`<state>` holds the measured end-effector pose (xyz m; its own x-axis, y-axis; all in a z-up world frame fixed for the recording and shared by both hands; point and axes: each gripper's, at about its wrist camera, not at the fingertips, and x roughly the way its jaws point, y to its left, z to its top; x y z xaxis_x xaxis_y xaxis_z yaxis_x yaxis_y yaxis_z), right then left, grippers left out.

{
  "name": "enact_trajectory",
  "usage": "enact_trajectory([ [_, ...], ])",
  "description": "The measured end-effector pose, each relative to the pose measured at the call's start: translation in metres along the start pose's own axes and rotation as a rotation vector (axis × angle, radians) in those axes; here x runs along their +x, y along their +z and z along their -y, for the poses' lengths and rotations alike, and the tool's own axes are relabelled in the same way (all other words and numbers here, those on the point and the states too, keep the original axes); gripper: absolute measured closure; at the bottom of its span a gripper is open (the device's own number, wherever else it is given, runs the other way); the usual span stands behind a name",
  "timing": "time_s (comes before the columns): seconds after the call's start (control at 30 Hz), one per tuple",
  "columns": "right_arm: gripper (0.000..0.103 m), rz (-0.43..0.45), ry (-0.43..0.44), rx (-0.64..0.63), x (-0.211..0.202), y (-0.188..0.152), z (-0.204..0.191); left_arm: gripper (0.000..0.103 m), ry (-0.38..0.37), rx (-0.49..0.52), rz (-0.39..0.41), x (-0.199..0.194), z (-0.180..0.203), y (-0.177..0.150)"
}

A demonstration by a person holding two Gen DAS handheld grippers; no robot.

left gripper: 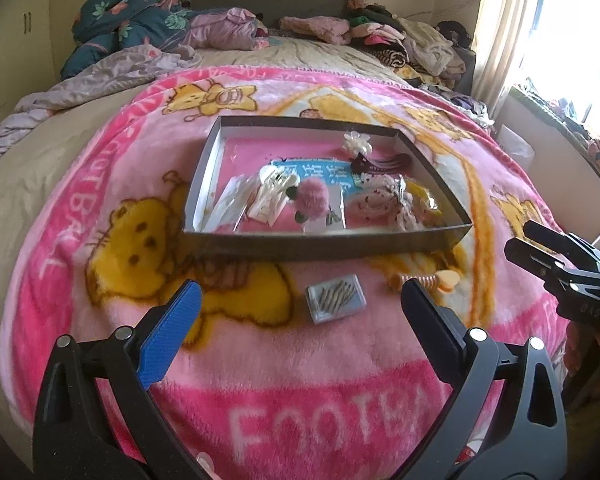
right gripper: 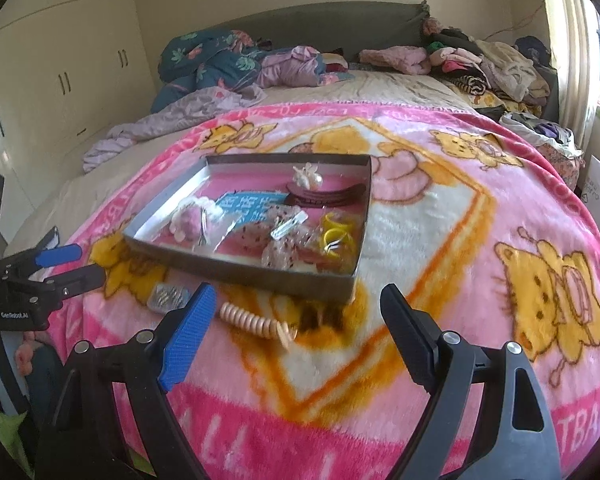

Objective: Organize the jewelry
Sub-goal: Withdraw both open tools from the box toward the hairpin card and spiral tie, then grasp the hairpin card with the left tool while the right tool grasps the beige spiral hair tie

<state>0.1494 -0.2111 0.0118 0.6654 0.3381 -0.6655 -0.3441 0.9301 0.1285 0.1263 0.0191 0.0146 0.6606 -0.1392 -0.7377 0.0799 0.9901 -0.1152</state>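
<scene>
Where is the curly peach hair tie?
The curly peach hair tie lies on the pink blanket, just in front of the box, right of the hairpin card.

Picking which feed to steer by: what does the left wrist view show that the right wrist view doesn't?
Left wrist only: the bright window, and the right gripper from the side. Right wrist only: the cream wardrobe doors, and the left gripper from the side. Both: the open box of accessories, the packet of hairpins, the peach spiral hair tie and the pink blanket. Both grippers are open and empty.
</scene>
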Motion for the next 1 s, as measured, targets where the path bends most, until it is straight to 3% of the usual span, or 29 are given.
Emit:
enact_trajectory([
  [0.63, 0.021, -0.070, -0.006, -0.136, 0.025, -0.025, -0.009, 0.012, 0.019, 0.025, -0.086, 0.022, 0.010, -0.032],
  [1.0, 0.022, -0.146, 0.051, -0.252, 0.065, -0.028, -0.016, 0.012, 0.031, 0.021, -0.128, 0.039, 0.012, -0.034],
])
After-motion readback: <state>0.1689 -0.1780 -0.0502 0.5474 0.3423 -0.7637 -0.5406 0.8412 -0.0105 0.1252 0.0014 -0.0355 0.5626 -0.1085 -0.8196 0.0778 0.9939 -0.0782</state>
